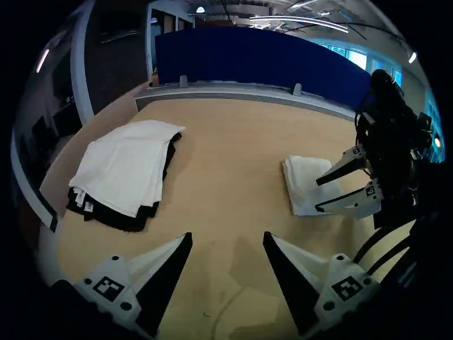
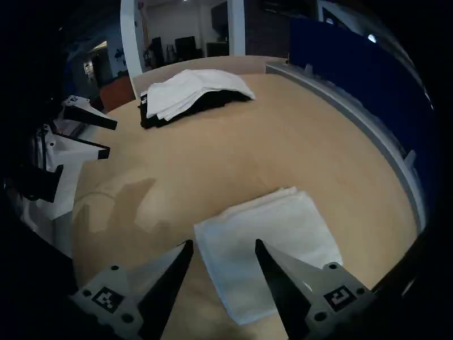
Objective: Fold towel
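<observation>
White folded towel [image 2: 277, 232] (flat) by right gripper [image 2: 223, 242]

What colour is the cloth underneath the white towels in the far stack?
The bottom cloth is black; the left gripper view shows it best.

- Pale wooden tabletop [image 1: 238, 147], wide, with a curved edge.
- Dark blue partition [image 1: 255, 56] along its far side, standing on a grey rail [image 1: 238, 90].
- Strip lights [image 1: 300, 21] overhead, with bright windows [image 1: 354, 56] beyond the partition.
- White pillar [image 2: 129, 39] before a dim room.
</observation>
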Demonstrator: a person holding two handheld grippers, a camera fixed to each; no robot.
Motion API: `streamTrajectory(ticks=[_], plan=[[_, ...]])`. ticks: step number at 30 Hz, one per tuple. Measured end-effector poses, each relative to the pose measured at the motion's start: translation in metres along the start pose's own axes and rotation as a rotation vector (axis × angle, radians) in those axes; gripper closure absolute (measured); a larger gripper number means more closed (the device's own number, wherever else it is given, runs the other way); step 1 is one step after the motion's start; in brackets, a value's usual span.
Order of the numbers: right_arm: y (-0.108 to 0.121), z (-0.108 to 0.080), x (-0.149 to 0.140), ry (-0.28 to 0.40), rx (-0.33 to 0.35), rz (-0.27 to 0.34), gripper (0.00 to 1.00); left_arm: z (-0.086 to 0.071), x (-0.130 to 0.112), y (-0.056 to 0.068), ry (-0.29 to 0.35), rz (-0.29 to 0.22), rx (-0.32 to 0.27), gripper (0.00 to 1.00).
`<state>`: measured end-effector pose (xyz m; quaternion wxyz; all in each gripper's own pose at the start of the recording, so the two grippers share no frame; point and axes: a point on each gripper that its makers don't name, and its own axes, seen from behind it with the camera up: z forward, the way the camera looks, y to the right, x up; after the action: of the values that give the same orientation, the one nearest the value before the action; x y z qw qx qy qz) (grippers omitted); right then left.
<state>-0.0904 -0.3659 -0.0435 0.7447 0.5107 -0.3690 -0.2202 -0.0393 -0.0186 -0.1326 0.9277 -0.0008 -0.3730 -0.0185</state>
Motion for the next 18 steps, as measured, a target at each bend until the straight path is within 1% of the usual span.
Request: streamTrajectory(ticks=[3, 7, 9, 12, 14, 18], plan=[[0.002, -0.009, 0.003, 0.022, -0.02, 0.008, 0.14, 0.0, 0.001, 0.0, 0.002, 0.0, 0.0, 0.07], [0.005, -0.021, 0.001, 0.039, -0.052, 0.032, 0.02, 0.0, 0.002, 0.0, 0.003, -0.002, -0.001, 0.07], [0.008, -0.028, -0.002, 0.04, -0.08, 0.05, 0.02, 0.0, 0.002, 0.0, 0.004, -0.003, -0.002, 0.07], [0.015, -0.035, -0.012, 0.03, -0.136, 0.093, 0.01, 0.0, 0.003, 0.0, 0.005, -0.004, -0.003, 0.07], [0.02, -0.038, -0.021, 0.019, -0.179, 0.136, 0.01, 0.0, 0.004, 0.001, 0.005, -0.004, -0.006, 0.07], [0.02, -0.041, -0.035, 0.013, -0.228, 0.221, 0.0, 0.001, 0.005, 0.002, 0.006, -0.003, -0.009, 0.07]])
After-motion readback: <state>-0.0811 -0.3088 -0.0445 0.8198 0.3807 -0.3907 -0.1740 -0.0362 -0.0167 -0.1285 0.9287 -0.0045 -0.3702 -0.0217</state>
